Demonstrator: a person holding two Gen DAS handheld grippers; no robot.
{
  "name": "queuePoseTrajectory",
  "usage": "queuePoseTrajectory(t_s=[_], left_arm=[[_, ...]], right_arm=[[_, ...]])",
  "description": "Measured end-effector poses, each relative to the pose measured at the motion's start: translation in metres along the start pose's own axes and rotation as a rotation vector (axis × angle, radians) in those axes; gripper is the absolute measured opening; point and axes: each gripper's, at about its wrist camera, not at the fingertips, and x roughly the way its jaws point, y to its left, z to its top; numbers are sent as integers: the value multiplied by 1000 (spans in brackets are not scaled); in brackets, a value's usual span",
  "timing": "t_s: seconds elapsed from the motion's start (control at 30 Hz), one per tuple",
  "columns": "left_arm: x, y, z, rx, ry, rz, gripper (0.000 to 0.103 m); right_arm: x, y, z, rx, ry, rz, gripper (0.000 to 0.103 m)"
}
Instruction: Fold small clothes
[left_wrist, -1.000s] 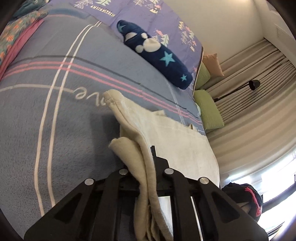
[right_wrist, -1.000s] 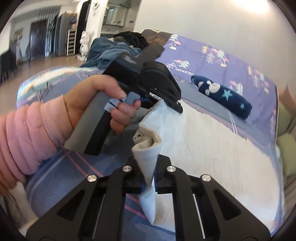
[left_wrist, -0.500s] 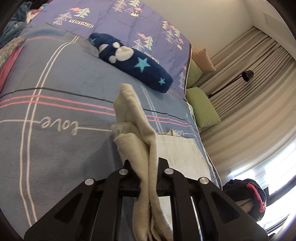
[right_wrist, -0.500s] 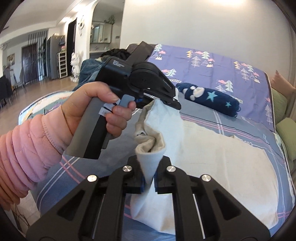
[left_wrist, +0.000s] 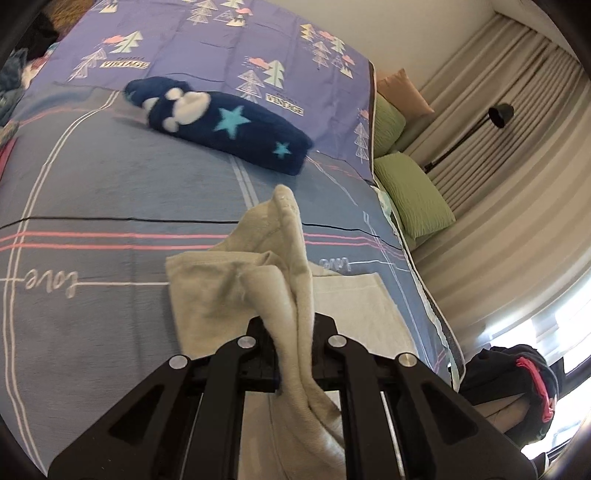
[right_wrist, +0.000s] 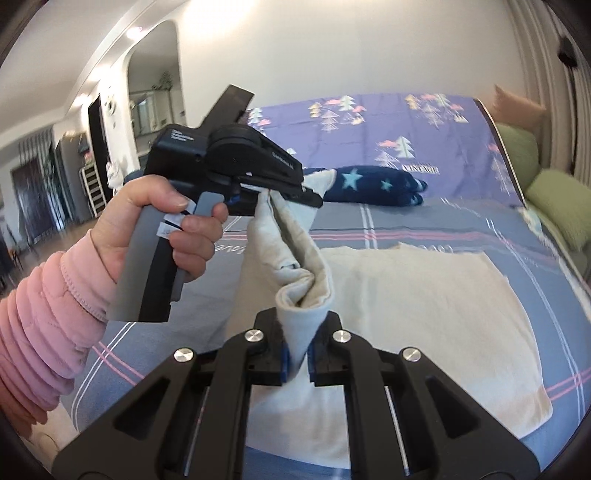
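Both pairs of fingers are pinched narrow on the same cream-coloured soft cotton garment (right_wrist: 424, 295). Starting at the left of the right wrist view, a hand (right_wrist: 162, 225) in a pink quilted sleeve (right_wrist: 44, 332) holds the left gripper (right_wrist: 291, 190) by its grey handle; its black fingers are clamped on a bunched edge of the garment, lifted above the bed. From there the cloth runs down in a twisted fold to the right gripper (right_wrist: 297, 360), whose blue-padded fingers squeeze another gathered bit of the edge with almost no gap between them. To the right, the remainder of the garment lies spread flat on the grey-blue blanket with pink and white stripes (right_wrist: 424, 221), its far edge a little wavy.

In the left wrist view the left gripper (left_wrist: 293, 354) shows the same tight pinch: a thick roll of cream cloth (left_wrist: 258, 288) stands up between the black fingers and droops over them, while a flat part lies on the blanket (left_wrist: 92, 184) to the right. Beyond it a dark blue plush roll with light blue stars (left_wrist: 236, 129) rests near the purple tree-print cover (left_wrist: 229, 48). Green cushions (left_wrist: 417, 192) sit at the right bed edge.
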Motion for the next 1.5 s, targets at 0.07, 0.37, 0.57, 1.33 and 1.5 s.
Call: queuePoseTrajectory(t_s=[0.07,0.37,0.57,1.33,1.5], left_arm=[[9,-16,2,20,4,8,8],[64,-78,5,65,68,28,8],[99,-110,-2,106,119,37,8],[176,-184,-40,265,242,65,8],[190,-199,-44,312,237,103,10]], right_arm=[[-5,-16,-1,29,-9,-8,7],[-25,-81,-10,153,-33,-52,7],[-33,-116,-22,233,-24,-75,7],[-71,-180,-66,452,11,-87,6],[-72,-191,-69,490,31,-124,6]])
